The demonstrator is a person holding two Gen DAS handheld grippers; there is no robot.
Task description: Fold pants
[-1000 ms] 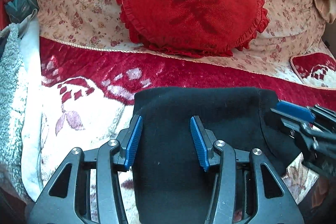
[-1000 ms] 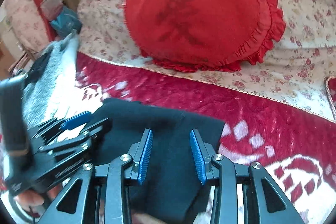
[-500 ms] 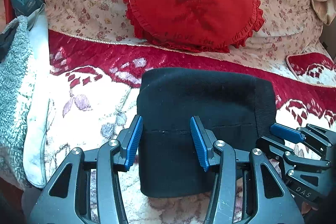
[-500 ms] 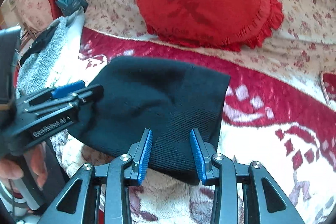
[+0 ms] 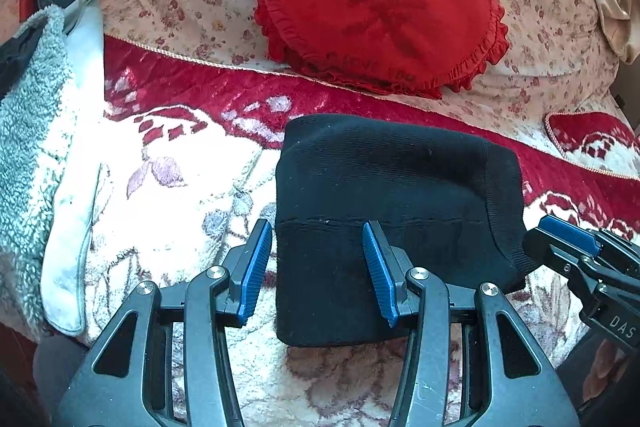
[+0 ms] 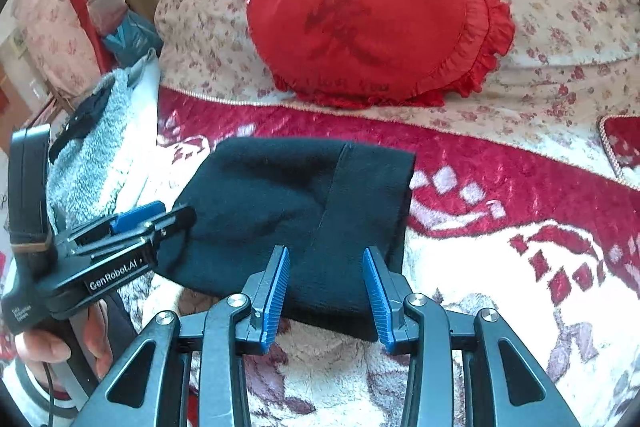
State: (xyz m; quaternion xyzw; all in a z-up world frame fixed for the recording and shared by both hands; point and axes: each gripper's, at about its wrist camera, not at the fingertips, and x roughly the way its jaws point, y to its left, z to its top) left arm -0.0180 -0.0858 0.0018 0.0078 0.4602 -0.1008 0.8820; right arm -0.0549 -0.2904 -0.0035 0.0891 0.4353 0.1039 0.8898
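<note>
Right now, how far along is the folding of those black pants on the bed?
Nearly finished, it seems. The black pants already lie as a compact folded rectangle on the red and white blanket, in front of the heart-shaped cushion. Nothing is in hand: the left gripper and right gripper both hang open above the near edge, gripping no cloth. At most a last tidy or one more fold remains.

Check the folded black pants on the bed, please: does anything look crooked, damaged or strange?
Nothing stands out. The black pants lie in a compact, roughly rectangular fold on the red floral blanket, with no tear or stain visible. Behind them, the red heart-shaped cushion sits undisturbed.
</note>
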